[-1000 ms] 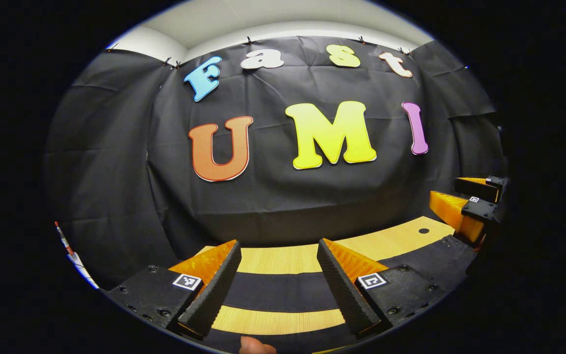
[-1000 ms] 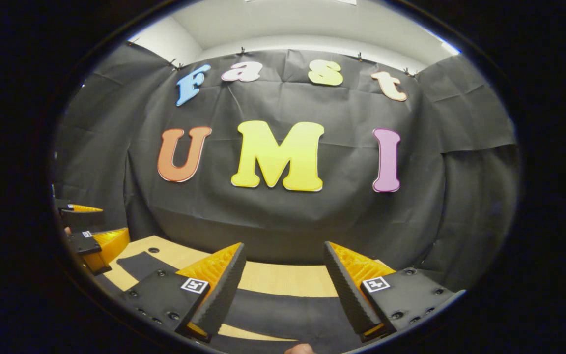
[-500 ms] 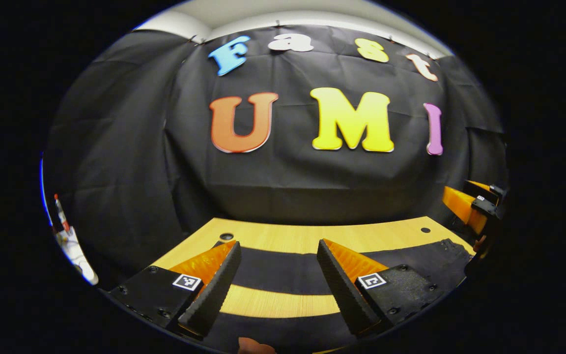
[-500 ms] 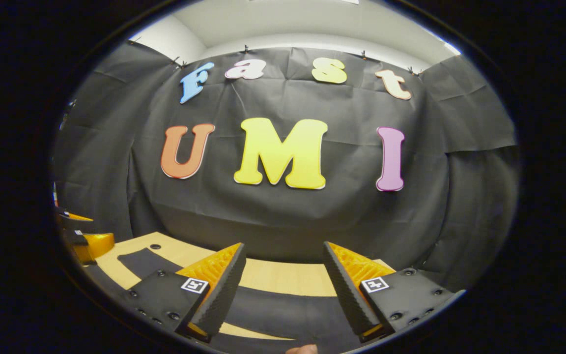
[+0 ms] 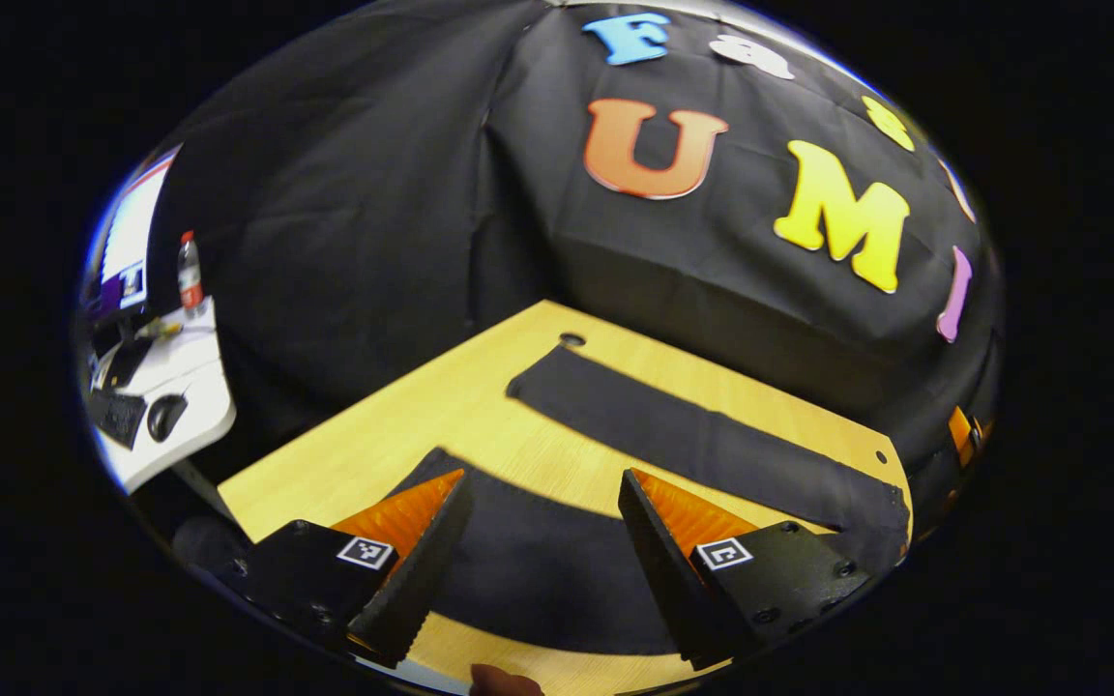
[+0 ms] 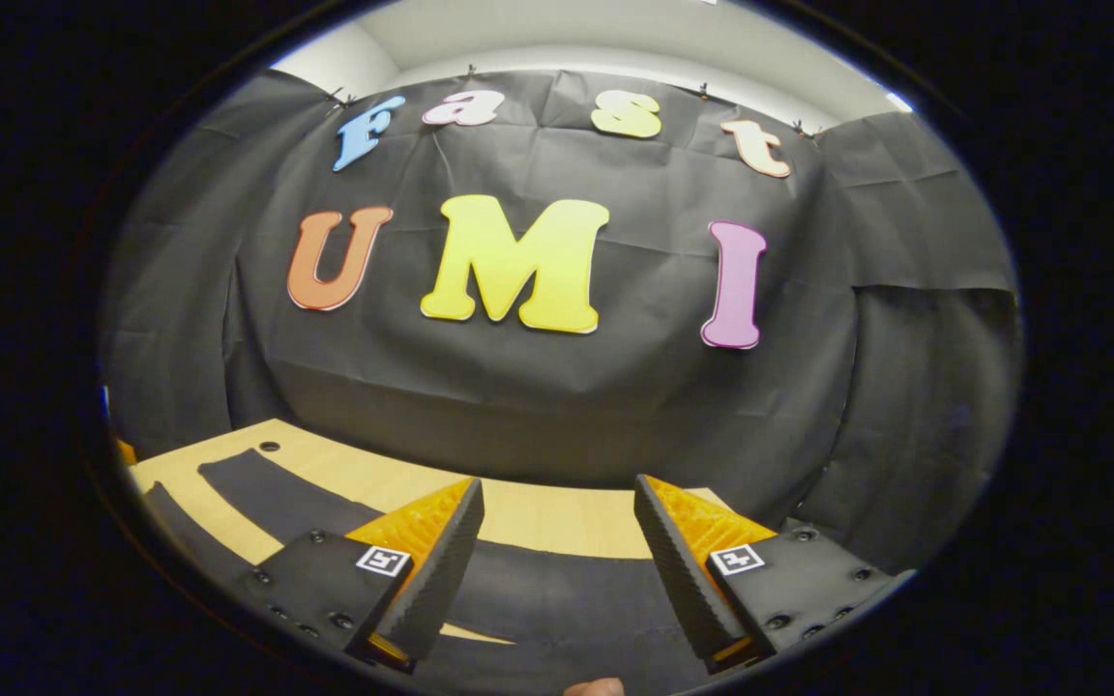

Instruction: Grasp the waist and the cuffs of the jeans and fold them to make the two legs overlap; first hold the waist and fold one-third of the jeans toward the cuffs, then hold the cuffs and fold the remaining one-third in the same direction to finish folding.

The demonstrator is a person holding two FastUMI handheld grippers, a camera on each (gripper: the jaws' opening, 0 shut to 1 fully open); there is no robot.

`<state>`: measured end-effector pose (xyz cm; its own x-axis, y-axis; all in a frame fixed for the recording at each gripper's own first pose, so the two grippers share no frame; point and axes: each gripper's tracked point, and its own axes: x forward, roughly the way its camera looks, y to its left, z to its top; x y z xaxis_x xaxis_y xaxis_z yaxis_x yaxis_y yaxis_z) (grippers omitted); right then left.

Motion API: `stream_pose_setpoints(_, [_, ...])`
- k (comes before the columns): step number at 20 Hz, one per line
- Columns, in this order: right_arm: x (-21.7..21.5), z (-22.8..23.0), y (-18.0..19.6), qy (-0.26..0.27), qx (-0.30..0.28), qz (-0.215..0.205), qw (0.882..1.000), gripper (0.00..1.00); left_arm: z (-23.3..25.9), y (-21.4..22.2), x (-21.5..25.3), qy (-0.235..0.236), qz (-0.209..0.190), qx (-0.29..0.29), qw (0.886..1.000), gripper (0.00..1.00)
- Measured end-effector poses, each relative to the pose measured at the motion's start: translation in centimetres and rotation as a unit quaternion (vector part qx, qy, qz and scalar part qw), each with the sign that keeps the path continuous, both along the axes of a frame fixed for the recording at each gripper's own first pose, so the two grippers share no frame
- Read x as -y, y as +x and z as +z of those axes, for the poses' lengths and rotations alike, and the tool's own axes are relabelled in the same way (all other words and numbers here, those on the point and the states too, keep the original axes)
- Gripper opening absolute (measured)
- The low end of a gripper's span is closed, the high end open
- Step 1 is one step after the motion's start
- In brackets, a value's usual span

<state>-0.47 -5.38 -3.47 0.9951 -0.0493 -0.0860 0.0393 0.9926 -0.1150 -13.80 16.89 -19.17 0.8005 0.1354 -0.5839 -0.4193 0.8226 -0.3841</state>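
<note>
Swung round to its left and tipped down since a second ago, the left gripper (image 5: 538,551) now looks along the wooden table (image 5: 402,425), with both legs of the dark jeans (image 5: 692,445) across the lower centre and right of its view. Its jaws are spread wide, empty, above the nearer leg. The right gripper (image 6: 557,570) is likewise spread and empty over dark cloth at lower centre. The jeans look limp, fairly heavy denim, likely to sag; I would pinch the thicker waistband and cuff hems.
</note>
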Motion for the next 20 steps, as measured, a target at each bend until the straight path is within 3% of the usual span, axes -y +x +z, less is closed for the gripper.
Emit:
stream_pose_setpoints(2, [-0.4,0.3,0.1,-0.002,0.005,0.004,1.000,0.94,-2.8,-2.3,-0.6,-0.062,0.035,-0.031,0.997,0.99])
stream_pose_setpoints(5, [-0.7,0.2,0.2,-0.008,0.006,0.011,1.000,0.94,-5.7,-4.7,-2.6,-0.141,0.094,-0.067,0.983,0.99])
stream_pose_setpoints(9, [0.3,-0.4,0.3,-0.011,-0.004,0.006,1.000,0.94,-8.7,-6.6,-3.8,-0.250,0.177,-0.104,0.946,0.99])
stream_pose_setpoints(11, [1.4,-0.6,0.3,-0.016,-0.010,-0.001,1.000,0.95,-9.7,-6.6,-3.7,-0.285,0.200,-0.115,0.930,1.00])
stream_pose_setpoints(12, [2.0,-0.7,0.3,-0.019,-0.012,-0.005,1.000,0.95,-10.3,-6.6,-4.4,-0.296,0.202,-0.116,0.926,0.99])
stream_pose_setpoints(13, [2.7,-0.8,0.1,-0.022,-0.015,-0.010,1.000,0.95,-9.8,-5.9,-4.4,-0.303,0.201,-0.113,0.925,0.88])
stream_pose_setpoints(14, [3.4,-0.8,-0.1,-0.026,-0.018,-0.015,0.999,0.95,-9.9,-5.4,-4.6,-0.305,0.200,-0.114,0.924,0.96])
stream_pose_setpoints(15, [4.3,-1.1,-0.4,-0.027,-0.024,-0.022,0.999,0.94,-10.0,-4.8,-4.9,-0.308,0.202,-0.116,0.923,0.98])
stream_pose_setpoints(18, [7.3,-2.3,-1.9,-0.019,-0.049,-0.050,0.997,0.94,-10.2,-3.3,-5.3,-0.321,0.207,-0.124,0.916,0.96])
stream_pose_setpoints(20, [9.4,-3.2,-2.8,-0.014,-0.064,-0.071,0.995,0.95,-10.3,-2.7,-5.4,-0.315,0.206,-0.130,0.917,0.96])
